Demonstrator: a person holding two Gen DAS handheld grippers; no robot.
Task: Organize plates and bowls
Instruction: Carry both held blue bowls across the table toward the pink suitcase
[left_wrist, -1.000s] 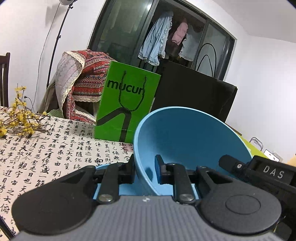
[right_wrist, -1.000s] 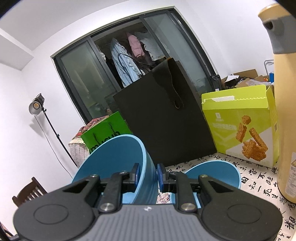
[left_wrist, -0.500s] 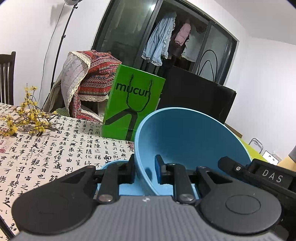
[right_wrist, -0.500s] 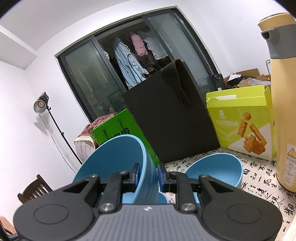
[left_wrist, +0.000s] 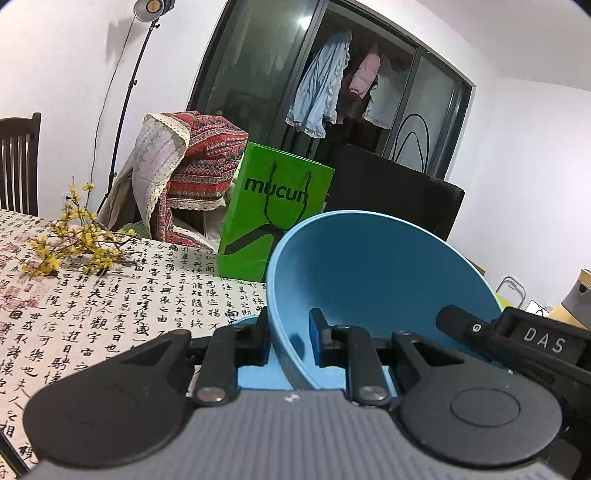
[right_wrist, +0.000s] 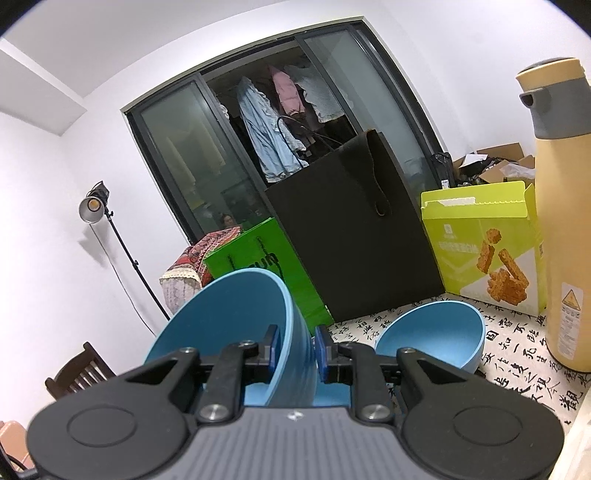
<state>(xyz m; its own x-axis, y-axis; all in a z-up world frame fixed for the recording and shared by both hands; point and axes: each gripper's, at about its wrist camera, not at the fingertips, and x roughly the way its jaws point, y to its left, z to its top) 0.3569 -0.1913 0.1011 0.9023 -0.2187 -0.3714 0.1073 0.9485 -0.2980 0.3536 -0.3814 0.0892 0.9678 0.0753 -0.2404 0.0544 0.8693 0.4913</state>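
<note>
Blue bowl (left_wrist: 376, 280) raised, L+R grip unchanged

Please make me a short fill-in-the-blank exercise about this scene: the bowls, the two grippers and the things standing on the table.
1. The left gripper is shut on the rim of a ____ bowl.
2. The word printed on the green paper bag begins with the letters ____.
3. In the right wrist view, the second bowl stands in front of a yellow-green snack ____.
4. The flowers lying on the tablecloth are ____.

Missing words: blue; mucu; box; yellow
</note>
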